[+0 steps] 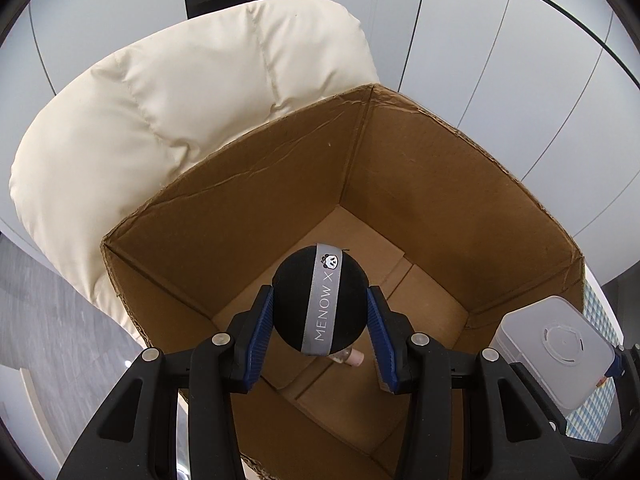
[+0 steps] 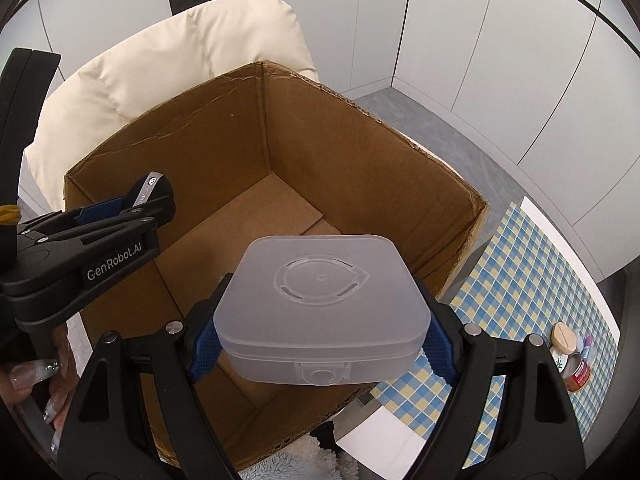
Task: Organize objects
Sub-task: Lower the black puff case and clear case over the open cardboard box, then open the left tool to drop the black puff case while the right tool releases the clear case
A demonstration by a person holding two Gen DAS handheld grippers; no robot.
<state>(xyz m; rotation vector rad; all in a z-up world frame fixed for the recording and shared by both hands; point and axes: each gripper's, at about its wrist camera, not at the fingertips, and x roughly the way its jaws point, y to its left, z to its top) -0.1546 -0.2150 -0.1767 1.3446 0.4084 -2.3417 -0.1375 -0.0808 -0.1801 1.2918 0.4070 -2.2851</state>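
Left hand-held gripper [image 1: 320, 312] clamps a black puff [image 1: 320, 300] (right [image 2: 320, 332] grips frosted case [image 2: 320, 312]) above the cardboard box [image 2: 360, 152].

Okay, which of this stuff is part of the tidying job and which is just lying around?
In the job:
- black puff, in the left gripper
- frosted case, in the right gripper
- cardboard box under both
- small bottle already in the box

Lying about:
- cream cushion
- checked cloth
- small jars on the cloth
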